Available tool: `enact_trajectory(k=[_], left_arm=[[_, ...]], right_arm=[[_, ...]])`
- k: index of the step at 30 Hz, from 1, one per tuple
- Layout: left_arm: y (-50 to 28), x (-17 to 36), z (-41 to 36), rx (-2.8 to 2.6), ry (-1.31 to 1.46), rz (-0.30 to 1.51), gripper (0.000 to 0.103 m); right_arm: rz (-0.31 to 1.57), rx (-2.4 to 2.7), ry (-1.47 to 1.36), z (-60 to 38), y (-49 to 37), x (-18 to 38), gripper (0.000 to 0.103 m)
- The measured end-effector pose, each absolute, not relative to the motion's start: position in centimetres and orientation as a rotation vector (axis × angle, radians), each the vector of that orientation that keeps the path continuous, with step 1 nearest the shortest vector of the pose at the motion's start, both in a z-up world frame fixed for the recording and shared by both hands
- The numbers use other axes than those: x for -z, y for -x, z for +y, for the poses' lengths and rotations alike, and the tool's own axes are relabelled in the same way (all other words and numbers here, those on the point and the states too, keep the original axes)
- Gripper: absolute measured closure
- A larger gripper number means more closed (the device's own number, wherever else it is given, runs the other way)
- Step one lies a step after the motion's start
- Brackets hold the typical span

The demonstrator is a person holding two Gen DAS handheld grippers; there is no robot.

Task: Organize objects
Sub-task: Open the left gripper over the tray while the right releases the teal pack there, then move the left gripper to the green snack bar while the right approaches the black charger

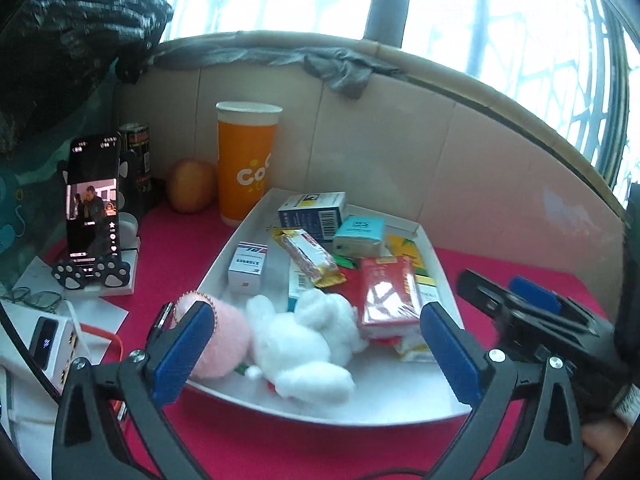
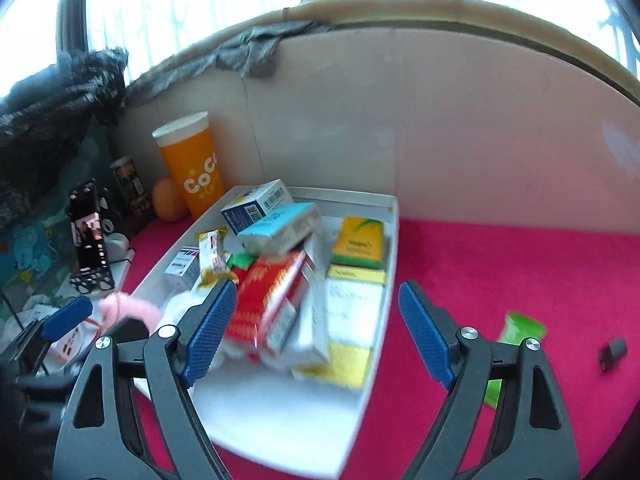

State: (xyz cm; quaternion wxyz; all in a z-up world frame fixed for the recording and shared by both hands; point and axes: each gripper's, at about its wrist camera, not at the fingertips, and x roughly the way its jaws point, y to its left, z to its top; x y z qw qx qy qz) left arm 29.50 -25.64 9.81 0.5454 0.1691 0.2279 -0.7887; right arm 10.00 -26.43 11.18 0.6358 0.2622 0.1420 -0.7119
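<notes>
A white tray (image 1: pixel 380 392) on the red cloth holds a white plush rabbit (image 1: pixel 304 344), a pink pompom (image 1: pixel 224 332), a red box (image 1: pixel 386 296), a snack bar (image 1: pixel 312 256), a teal tissue pack (image 1: pixel 358 236) and several small boxes. My left gripper (image 1: pixel 316 344) stands open over the tray's near end, with the rabbit between its fingers but untouched. My right gripper (image 2: pixel 316 332) is open above the tray (image 2: pixel 272 400), with the red box (image 2: pixel 268 300) beside its left finger. It also shows at the right of the left wrist view (image 1: pixel 500 286).
An orange cup (image 1: pixel 246 168), an apple (image 1: pixel 190 190), a dark can (image 1: pixel 136 148) and a phone on a stand (image 1: pixel 94 200) stand left of the tray. A cardboard wall (image 1: pixel 380 140) closes the back. A green packet (image 2: pixel 520 328) and a small dark object (image 2: pixel 612 352) lie on the cloth at the right.
</notes>
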Motion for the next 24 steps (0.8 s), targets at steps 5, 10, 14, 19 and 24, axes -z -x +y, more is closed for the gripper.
enact_trajectory(k=[5,10,14,19,24], left_arm=[[-29.0,-10.7,-23.8,1.859,-0.397,0.485,0.0],[-27.9,-11.1,-22.7,1.879,-0.405,0.461,0.0],[-26.6,-11.0,-21.9,1.897,-0.427,0.447,0.0],[-25.4,-11.2,-21.0,1.939,-0.449,0.426,0.0],[-24.2,-11.2,-20.4,1.967,-0.471,0.423,0.0]], right_arm=[[0.265,1.711,-0.535,-20.9,-9.3,-11.6,0.019],[0.274,1.808,-0.47,-17.4,-8.6,-12.3,0.019],[0.295,1.827,-0.473,-16.0,-7.9,-12.1,0.019],[0.276,1.848,-0.497,-14.6,-6.5,-12.1,0.019],[0.242,1.876,-0.527,-13.7,-4.9,-12.2,0.019]])
